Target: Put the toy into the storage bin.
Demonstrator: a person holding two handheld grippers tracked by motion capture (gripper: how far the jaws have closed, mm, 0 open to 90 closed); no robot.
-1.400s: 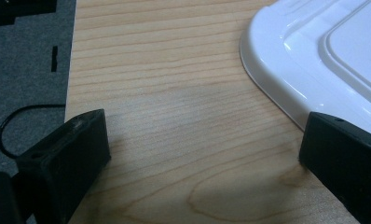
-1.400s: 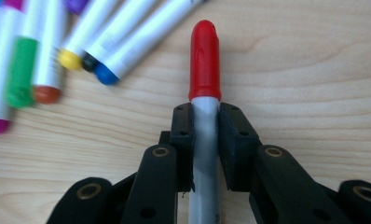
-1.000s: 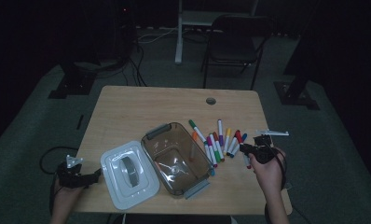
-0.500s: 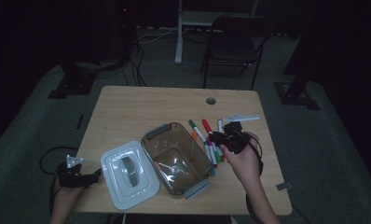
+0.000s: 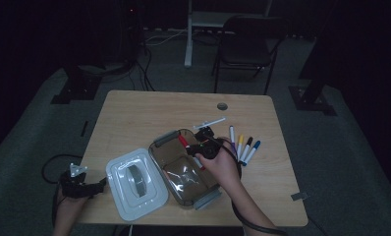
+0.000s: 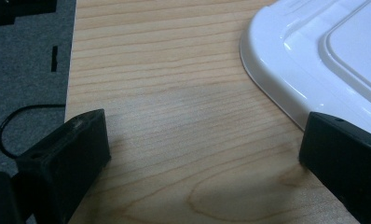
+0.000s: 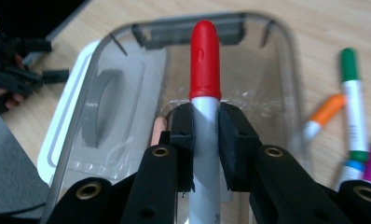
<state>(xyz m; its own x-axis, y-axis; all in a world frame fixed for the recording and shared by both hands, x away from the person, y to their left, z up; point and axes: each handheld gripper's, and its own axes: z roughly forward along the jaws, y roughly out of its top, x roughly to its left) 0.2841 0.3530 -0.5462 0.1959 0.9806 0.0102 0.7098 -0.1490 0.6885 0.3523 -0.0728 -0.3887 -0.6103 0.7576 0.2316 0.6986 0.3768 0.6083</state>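
My right gripper (image 7: 205,135) is shut on a white marker with a red cap (image 7: 204,60), which points out over the clear plastic container (image 7: 286,60). In the high view this gripper (image 5: 196,146) hovers above the container's (image 5: 181,196) far right rim, with the red cap (image 5: 183,141) over the inside. The white lid (image 5: 134,182) lies flat to the left of the container. My left gripper (image 5: 93,188) rests at the table's front left edge. Its jaws stand open (image 6: 202,158) over bare wood, with the lid's corner (image 6: 314,60) just ahead of the right one.
Several loose markers (image 5: 242,147) lie on the table right of the container, among them an orange one (image 7: 326,112) and a green one (image 7: 353,93). A chair (image 5: 247,39) stands beyond the far edge. A cable hole (image 5: 222,106) sits near the back of the table (image 5: 149,113).
My right gripper has moved left from the right side of the table, across the markers, to above the container. The left hand has stayed put.
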